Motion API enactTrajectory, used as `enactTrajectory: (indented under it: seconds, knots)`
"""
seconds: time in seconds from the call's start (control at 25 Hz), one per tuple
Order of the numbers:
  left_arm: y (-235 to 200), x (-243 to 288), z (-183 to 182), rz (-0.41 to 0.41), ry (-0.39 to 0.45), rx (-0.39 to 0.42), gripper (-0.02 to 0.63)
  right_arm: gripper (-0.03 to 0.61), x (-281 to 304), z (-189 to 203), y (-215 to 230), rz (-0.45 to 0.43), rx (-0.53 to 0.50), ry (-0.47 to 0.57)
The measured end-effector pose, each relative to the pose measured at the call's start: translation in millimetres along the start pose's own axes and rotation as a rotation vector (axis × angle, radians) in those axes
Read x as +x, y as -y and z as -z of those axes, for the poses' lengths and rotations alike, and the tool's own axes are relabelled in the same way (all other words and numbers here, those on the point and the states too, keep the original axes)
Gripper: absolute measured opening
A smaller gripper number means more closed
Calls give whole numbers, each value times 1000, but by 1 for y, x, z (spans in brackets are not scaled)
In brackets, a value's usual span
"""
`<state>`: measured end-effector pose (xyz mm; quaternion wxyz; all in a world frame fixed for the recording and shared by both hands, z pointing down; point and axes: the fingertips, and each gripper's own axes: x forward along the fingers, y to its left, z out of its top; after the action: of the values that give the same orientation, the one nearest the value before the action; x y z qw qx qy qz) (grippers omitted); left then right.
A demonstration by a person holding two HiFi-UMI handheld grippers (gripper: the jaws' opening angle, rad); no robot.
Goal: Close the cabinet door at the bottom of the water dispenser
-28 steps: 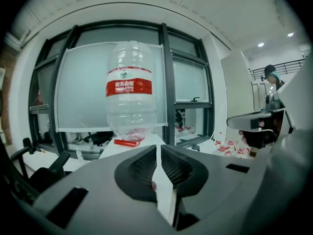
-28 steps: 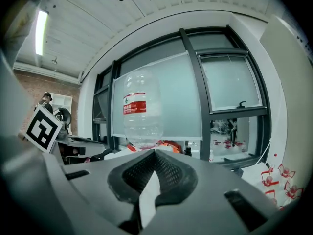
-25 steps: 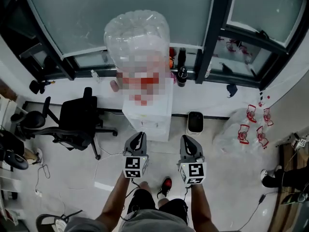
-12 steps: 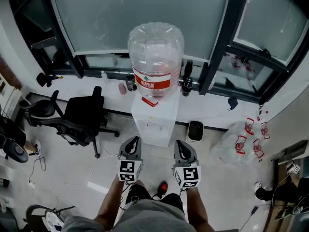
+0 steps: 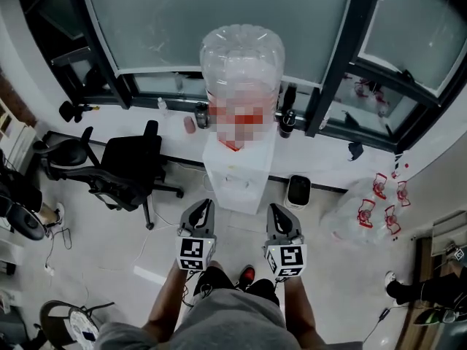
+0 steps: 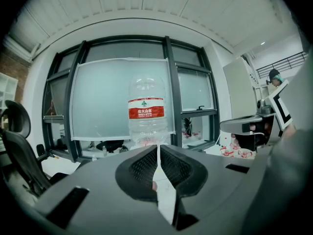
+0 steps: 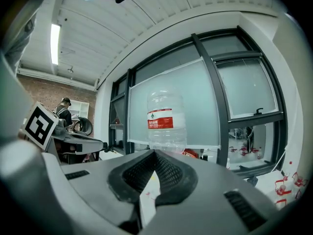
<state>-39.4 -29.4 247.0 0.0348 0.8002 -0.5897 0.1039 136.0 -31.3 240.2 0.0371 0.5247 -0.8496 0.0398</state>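
Observation:
The white water dispenser (image 5: 239, 172) stands against the window ledge with a big clear bottle (image 5: 242, 63) on top. From this steep angle I see only its top and upper front; the bottom cabinet door is not visible. My left gripper (image 5: 205, 205) and right gripper (image 5: 276, 209) are held side by side just in front of it, apart from it, pointing at it. Both are shut with nothing between their jaws. In the left gripper view the bottle (image 6: 146, 114) rises above the left gripper (image 6: 157, 149). The right gripper view shows the bottle (image 7: 166, 122) above the right gripper (image 7: 155, 153).
A black office chair (image 5: 124, 170) stands left of the dispenser. A small dark-faced box (image 5: 298, 190) sits on the floor at its right, with clear bags with red print (image 5: 372, 204) further right. Bottles (image 5: 288, 115) line the ledge. Cables lie on the floor at left.
Both grippers have risen a little and moved slightly, still side by side and shut. The head view has shifted, so the dispenser now sits more towards the middle.

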Motion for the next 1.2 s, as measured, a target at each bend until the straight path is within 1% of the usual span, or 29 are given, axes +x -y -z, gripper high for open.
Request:
enactTrajectory:
  seconds: [0.52, 0.96, 1.2]
  knots:
    - [13, 6, 0, 25, -19, 0, 38, 17, -4, 4, 7, 7, -3, -18]
    - [16, 10, 1, 30, -18, -2, 38, 17, -3, 7, 9, 14, -1, -20]
    - [17, 9, -4, 32, -16, -3, 38, 17, -4, 5, 8, 17, -2, -21]
